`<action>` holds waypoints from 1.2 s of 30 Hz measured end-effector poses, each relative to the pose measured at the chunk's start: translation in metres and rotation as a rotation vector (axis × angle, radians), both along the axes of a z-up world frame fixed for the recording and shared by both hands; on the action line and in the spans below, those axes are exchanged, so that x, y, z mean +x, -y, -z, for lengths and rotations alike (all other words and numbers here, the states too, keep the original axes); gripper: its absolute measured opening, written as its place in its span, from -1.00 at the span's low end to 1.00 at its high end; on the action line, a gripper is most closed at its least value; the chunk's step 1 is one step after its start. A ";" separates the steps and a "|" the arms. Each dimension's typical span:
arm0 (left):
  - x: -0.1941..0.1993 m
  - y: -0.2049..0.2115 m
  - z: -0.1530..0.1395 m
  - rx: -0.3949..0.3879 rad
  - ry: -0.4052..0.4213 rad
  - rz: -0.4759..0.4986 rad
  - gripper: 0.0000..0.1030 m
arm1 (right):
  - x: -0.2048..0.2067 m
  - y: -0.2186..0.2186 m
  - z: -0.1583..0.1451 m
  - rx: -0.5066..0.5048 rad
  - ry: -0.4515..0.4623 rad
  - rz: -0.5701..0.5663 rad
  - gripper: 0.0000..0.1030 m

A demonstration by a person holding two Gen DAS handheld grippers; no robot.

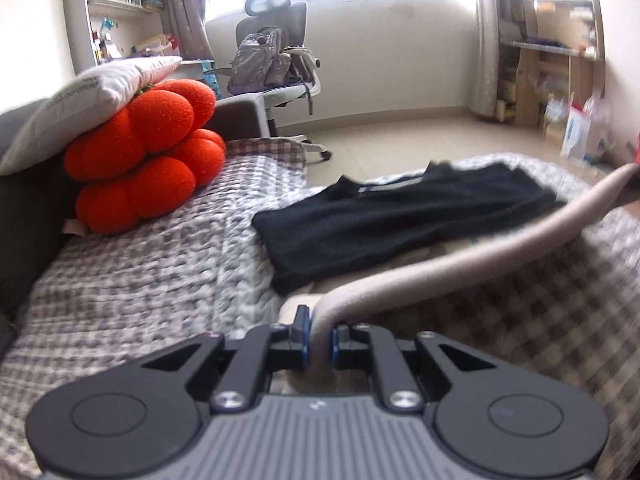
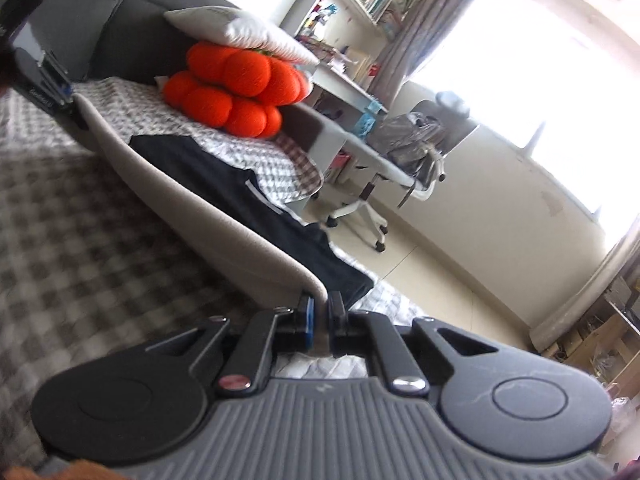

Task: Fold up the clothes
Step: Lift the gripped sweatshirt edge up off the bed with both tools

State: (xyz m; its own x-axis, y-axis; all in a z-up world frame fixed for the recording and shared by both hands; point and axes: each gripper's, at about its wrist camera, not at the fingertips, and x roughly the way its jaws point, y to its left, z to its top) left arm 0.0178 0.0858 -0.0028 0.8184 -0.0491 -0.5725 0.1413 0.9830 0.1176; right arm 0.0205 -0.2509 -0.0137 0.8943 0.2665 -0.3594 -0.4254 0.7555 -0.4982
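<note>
Both tongs, left (image 1: 318, 344) and right (image 2: 318, 320), are clenching the beige garment's (image 1: 460, 264) edge. Black garment (image 1: 400, 224) beside it is lying folded; beige fold is just starting.

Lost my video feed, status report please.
Left gripper and right gripper both shut on beige fabric garment. Edge stretched between them. Folded black garment lies behind.

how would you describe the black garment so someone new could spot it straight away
Start at the bed with the checked quilt, where a bright orange cushion sits under a white pillow. Beyond the taut beige garment edge, the black garment lies flat. It is the only dark, plain piece there.
</note>
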 end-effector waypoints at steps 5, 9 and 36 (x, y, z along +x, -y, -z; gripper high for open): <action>0.031 -0.013 -0.016 -0.097 -0.021 -0.008 -0.80 | 0.022 -0.004 -0.011 0.007 0.025 0.029 -0.89; 0.064 -0.015 -0.029 -0.125 -0.015 -0.011 -0.83 | 0.053 -0.004 -0.024 0.028 0.025 0.049 -0.89; 0.250 -0.053 0.019 -0.373 -0.234 -0.080 -0.60 | 0.258 -0.016 0.011 0.220 -0.338 0.192 -0.86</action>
State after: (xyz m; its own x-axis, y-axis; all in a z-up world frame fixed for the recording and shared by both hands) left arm 0.2674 0.1384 -0.0219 0.6789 -0.2294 -0.6975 0.0440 0.9610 -0.2732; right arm 0.2785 -0.2350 -0.0244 0.7769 0.2102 -0.5935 -0.3789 0.9089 -0.1741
